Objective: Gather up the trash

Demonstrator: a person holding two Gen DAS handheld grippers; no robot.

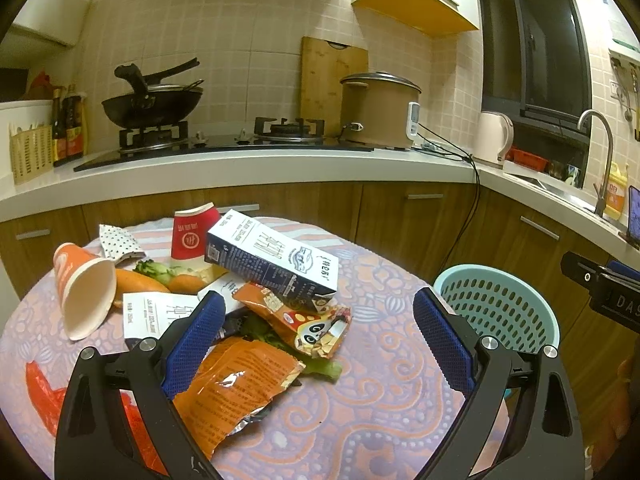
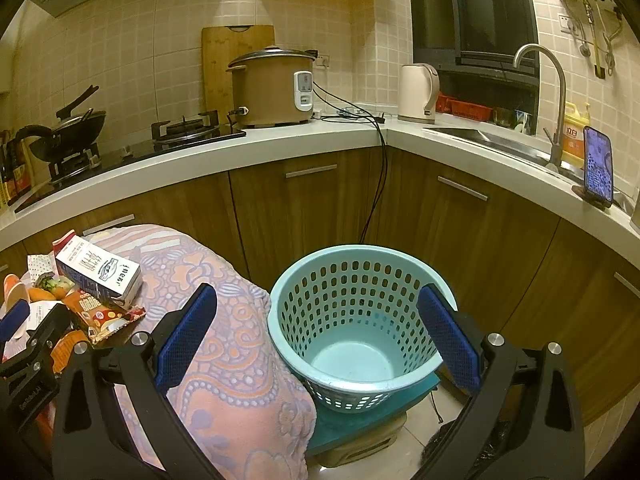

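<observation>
Trash is heaped on a table under a pink patterned cloth [image 1: 380, 360]: a white and blue milk carton [image 1: 272, 258], a red paper cup [image 1: 192, 236], an orange paper cup [image 1: 86, 292] on its side, a panda snack wrapper [image 1: 304, 320], an orange foil wrapper [image 1: 236, 388]. My left gripper [image 1: 320, 340] hovers open just above the wrappers, holding nothing. A pale blue perforated basket [image 2: 352, 328] stands empty beside the table. My right gripper [image 2: 316, 336] is open over the basket, empty.
Carrots and greens [image 1: 160, 276] lie among the trash, with a dotted paper [image 1: 118, 242] behind. A red plastic bag [image 1: 44, 396] sits at the table's left. Kitchen counter [image 2: 280, 140] with stove, wok, rice cooker and kettle runs behind; the basket rests on a stool [image 2: 360, 428].
</observation>
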